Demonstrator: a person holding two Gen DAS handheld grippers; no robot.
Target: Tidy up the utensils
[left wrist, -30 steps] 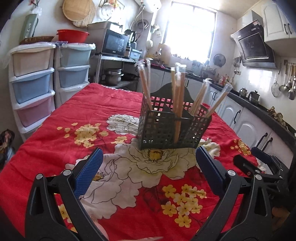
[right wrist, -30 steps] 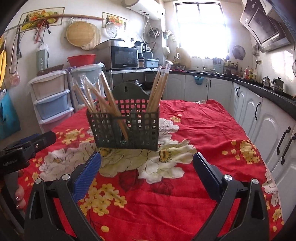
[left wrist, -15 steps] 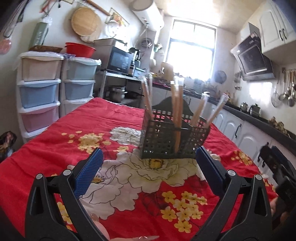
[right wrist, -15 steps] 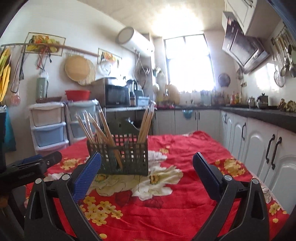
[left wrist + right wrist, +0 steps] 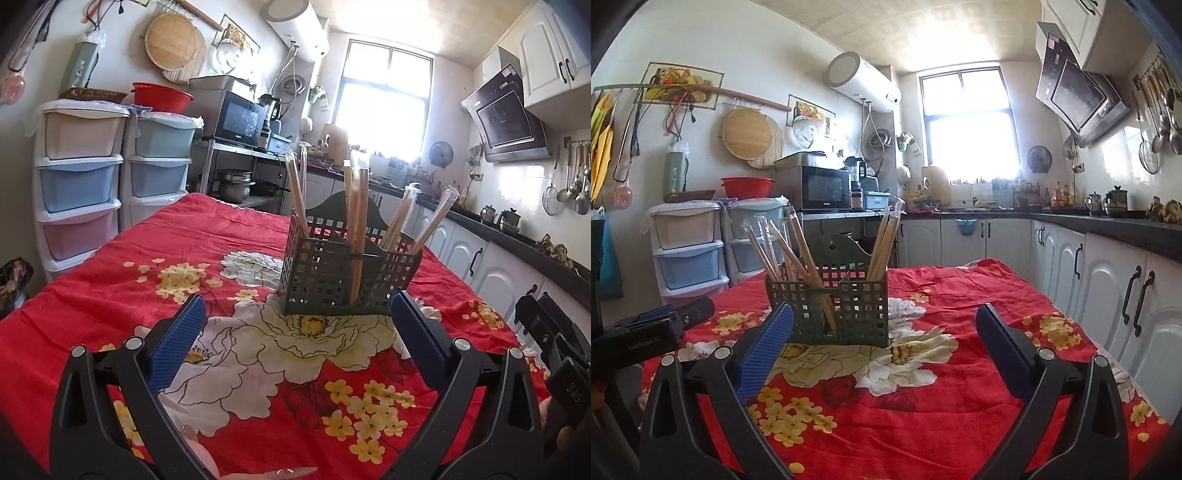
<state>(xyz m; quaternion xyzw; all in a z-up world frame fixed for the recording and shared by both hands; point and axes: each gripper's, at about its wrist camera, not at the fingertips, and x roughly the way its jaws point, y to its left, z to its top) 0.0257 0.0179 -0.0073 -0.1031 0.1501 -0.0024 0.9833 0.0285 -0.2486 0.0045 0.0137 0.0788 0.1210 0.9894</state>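
Both tongs, left (image 5: 293,341) and right (image 5: 884,341), now pulled back and tilted up, gaping empty; chopsticks (image 5: 354,221) all in caddy (image 5: 347,275), frame centre — likely done.

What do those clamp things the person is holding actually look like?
Each hand-held gripper, left and right, has two black plastic arms with silver rivets, ending in ribbed blue pads. The bodies are black, with small pale lettering on them.

Both wrist views sit low over the red floral tablecloth (image 5: 229,236), facing the window (image 5: 971,122). Left looks from the near-left, right from the near-right; both share the utensil basket (image 5: 347,273), near.
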